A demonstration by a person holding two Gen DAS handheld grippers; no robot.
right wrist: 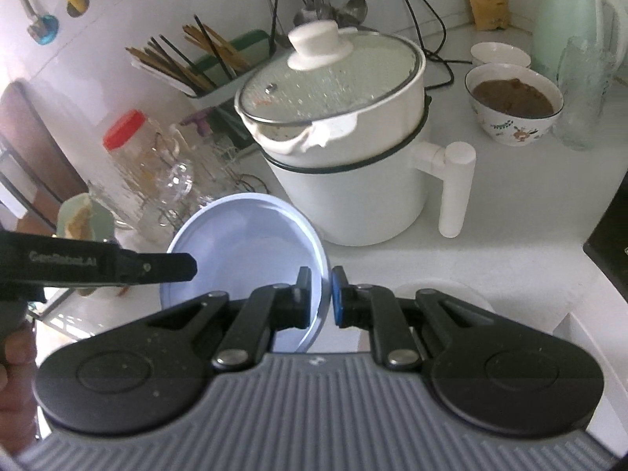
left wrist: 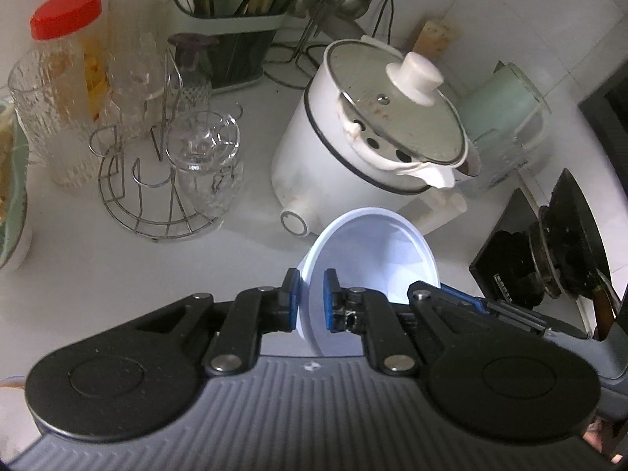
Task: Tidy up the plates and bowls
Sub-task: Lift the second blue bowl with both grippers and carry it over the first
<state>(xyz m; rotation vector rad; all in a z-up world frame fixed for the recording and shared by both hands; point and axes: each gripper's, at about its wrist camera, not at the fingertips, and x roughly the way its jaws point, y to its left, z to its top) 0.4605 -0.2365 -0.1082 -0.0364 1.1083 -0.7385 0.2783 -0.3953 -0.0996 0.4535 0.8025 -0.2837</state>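
Left gripper (left wrist: pixel 312 300): fingers nearly closed, blue pads pinched on the rim of a pale blue bowl (left wrist: pixel 373 255), lower centre of the left wrist view; in the right wrist view enters from the left edge as a black bar (right wrist: pixel 157 269) printed "GenRobot.AI".
Right gripper (right wrist: pixel 321 300): narrow gap, pads clamped on the right rim of the same piece (right wrist: pixel 243 243), lower centre of the right wrist view.
Bowl: smooth, thin-walled, round, plastic-looking, tilted on edge; held above the white counter (left wrist: pixel 98 274) by both grippers.
Electric pot (right wrist: pixel 353 180): white cylinder with side handle, glass lid with metal rim and white knob, just behind the bowl, centre of both views.
Patterned bowl (right wrist: pixel 514 106): white ceramic with printed figures, brown contents, upper right of the right wrist view; a plain white bowl (right wrist: pixel 500 55) behind it.
Glass rack (left wrist: pixel 157 196): bent wire, ribbed tumblers hung upside down, left of the left wrist view.
Jar (left wrist: pixel 66 59): clear, red screw cap, upper left.
Kettle (right wrist: pixel 569 19): mint green, upper right corner.
Open room: bare counter at lower left of the left wrist view; tight between bowl and pot.
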